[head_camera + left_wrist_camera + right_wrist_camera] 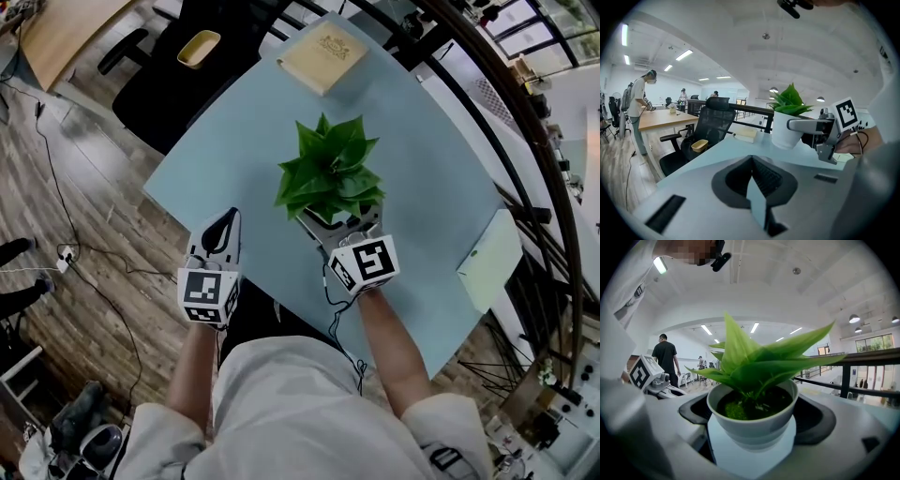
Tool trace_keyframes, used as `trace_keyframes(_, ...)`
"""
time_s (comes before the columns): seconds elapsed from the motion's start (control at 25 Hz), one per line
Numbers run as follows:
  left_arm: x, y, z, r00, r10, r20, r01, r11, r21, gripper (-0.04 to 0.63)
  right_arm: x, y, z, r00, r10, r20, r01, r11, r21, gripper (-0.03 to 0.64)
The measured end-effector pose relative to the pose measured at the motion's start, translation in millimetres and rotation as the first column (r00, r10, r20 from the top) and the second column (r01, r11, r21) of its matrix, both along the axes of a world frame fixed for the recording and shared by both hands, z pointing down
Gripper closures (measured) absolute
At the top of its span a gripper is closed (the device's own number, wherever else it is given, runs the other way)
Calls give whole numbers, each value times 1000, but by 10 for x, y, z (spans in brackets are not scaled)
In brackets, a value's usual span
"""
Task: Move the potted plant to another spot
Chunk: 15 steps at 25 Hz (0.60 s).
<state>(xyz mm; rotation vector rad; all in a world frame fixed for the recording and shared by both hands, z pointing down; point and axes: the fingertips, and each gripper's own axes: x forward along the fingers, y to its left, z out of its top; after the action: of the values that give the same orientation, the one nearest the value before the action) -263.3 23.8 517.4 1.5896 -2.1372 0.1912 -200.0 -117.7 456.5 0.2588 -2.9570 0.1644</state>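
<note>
One light blue table [234, 159], biggest by far: bare over most of its left half and its middle, with free surface to the left, to the right and on the far side of the plant. Wooden floor [84, 234] beyond the left edge, dark railing [511, 131] along the right edge. One black office chair [173, 80] off the far left corner, one yellow tray [198, 48] on its seat. One tan box [323, 56] flat at the far edge. One pale green pad [489, 258] at the right edge, partly out over it. One potted plant [330, 173], green leaves in a white pot [752, 430], near the middle of the near edge, well apart from box and pad; unclear whether the base rests on the surface. Two grippers: right gripper [345, 228] with jaws spread wide, one on either side of the white pot, gripping it; left gripper [225, 228] at the near edge, just left of the plant and apart from it, jaws closed together with nothing between them.
</note>
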Motion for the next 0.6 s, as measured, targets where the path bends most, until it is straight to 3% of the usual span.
trace_keyframes(0.6,-286,-10,429,996,42,-80,-46,998,-45,584,-532,-80,610,995,21,-98,-26,999,-48,94)
